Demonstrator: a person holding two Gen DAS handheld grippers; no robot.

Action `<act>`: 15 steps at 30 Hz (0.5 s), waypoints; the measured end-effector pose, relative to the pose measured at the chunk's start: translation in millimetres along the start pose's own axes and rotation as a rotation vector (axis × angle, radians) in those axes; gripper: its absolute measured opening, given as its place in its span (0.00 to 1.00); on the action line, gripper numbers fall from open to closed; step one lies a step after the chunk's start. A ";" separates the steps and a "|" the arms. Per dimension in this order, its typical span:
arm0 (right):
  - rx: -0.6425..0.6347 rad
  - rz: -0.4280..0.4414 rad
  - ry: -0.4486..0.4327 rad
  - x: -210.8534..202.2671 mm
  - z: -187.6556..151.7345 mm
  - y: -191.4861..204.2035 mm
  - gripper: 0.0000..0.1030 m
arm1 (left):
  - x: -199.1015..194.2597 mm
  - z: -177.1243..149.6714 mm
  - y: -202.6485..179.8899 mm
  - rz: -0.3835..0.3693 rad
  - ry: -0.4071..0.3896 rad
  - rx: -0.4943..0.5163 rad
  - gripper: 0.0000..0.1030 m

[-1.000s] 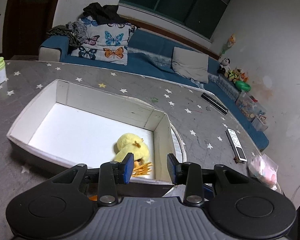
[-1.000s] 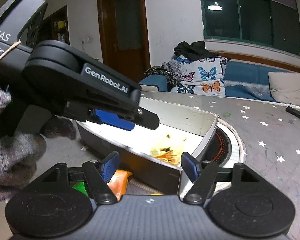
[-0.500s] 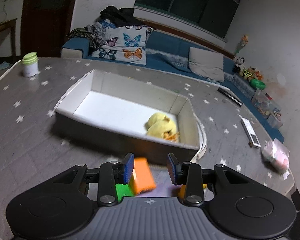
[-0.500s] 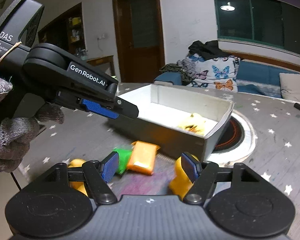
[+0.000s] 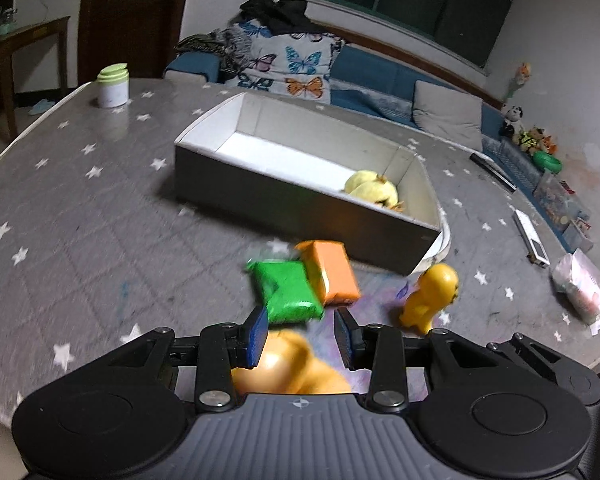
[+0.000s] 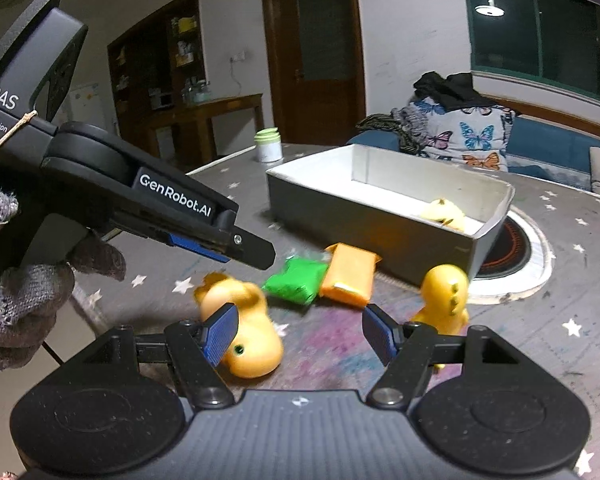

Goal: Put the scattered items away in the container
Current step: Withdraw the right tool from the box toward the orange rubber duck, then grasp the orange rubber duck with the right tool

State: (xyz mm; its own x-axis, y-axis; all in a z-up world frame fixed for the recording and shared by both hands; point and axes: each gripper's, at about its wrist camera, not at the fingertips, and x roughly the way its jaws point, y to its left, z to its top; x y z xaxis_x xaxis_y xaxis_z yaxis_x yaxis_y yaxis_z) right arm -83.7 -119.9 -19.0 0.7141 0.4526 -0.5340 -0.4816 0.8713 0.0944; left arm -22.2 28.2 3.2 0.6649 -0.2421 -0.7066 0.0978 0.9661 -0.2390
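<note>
Both tongs gaping and empty: left tongs [image 5: 301, 334] above the orange duck toy [image 6: 242, 326], right tongs [image 6: 300, 330] alongside. Best to lower squarely over the duck's body, close gently, lift clear over the white box [image 5: 420, 184] wall. Green packet [image 5: 286, 290], orange packet [image 5: 332, 272], yellow figure [image 5: 430, 296] lying loose on the bench [image 5: 80, 220] before the box. Readable: "GenRobot.AI", "DAS Data Acquisition System".

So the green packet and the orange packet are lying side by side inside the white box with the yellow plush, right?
Not quite. The green packet and orange packet do lie side by side, but on the table in front of the white box, not inside. Only the yellow plush is in the box, as the left wrist view shows.
</note>
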 end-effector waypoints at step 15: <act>-0.074 0.054 0.067 27.7 -6.6 24.9 0.68 | -3.3 -13.0 22.2 -0.010 0.013 -0.126 0.37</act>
State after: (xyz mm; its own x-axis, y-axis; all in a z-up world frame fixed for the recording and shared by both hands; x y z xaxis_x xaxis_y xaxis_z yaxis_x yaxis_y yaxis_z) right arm -79.3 -86.9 -37.0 0.6515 0.4827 -0.5853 -0.5564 0.8284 0.0639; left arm -31.8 49.2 -8.5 0.6547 -0.2533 -0.7122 0.0099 0.9450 -0.3270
